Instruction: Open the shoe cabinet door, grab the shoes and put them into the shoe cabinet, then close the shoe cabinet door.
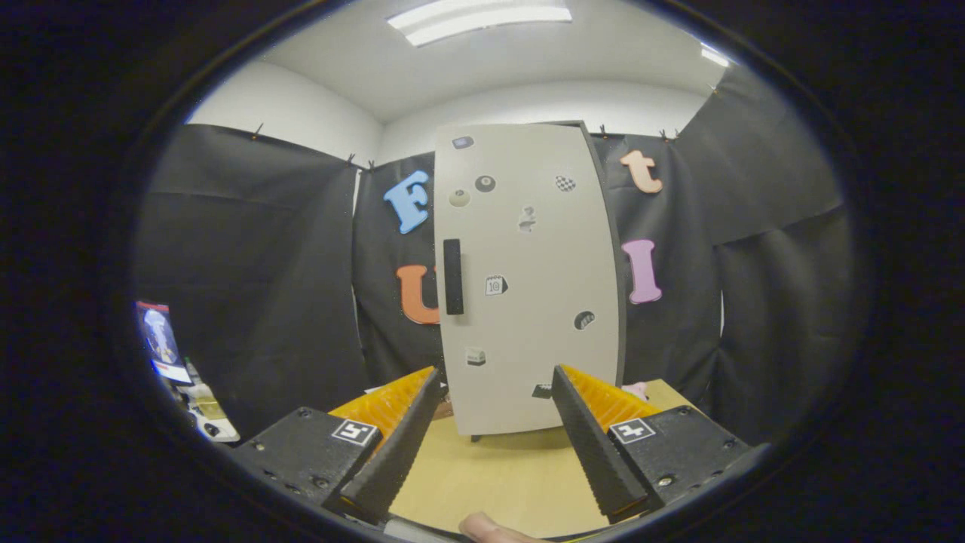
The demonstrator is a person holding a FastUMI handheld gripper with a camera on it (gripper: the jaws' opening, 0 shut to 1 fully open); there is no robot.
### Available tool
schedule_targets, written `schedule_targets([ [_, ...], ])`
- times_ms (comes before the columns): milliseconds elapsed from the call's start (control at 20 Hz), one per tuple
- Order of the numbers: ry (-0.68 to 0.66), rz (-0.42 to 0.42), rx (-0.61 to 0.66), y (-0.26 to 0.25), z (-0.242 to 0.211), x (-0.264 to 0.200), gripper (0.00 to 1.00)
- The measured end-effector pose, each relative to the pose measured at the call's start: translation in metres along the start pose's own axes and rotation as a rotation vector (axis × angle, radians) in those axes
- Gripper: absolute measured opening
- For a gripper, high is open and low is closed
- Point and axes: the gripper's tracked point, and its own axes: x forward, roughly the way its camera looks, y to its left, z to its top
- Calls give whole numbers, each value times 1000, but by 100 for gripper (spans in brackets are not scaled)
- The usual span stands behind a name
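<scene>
While the shoe cabinet door [528, 279] stands shut beyond my gripper [494, 434], fingers spread wide and empty, I'd judge any pull belongs squarely on its dark handle [452, 276].

Off-white cabinet door [528, 302], black handle [452, 276], seemingly stickered

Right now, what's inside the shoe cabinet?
Cannot tell: the shoe cabinet door is shut, covering the inside. Its black handle is untouched; the gripper is open, short of it.
</scene>
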Motion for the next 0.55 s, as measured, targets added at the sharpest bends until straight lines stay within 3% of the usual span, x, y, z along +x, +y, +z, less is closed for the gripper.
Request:
schedule_targets([
  [550, -38, 41, -39, 43, 14, -11, 97],
])
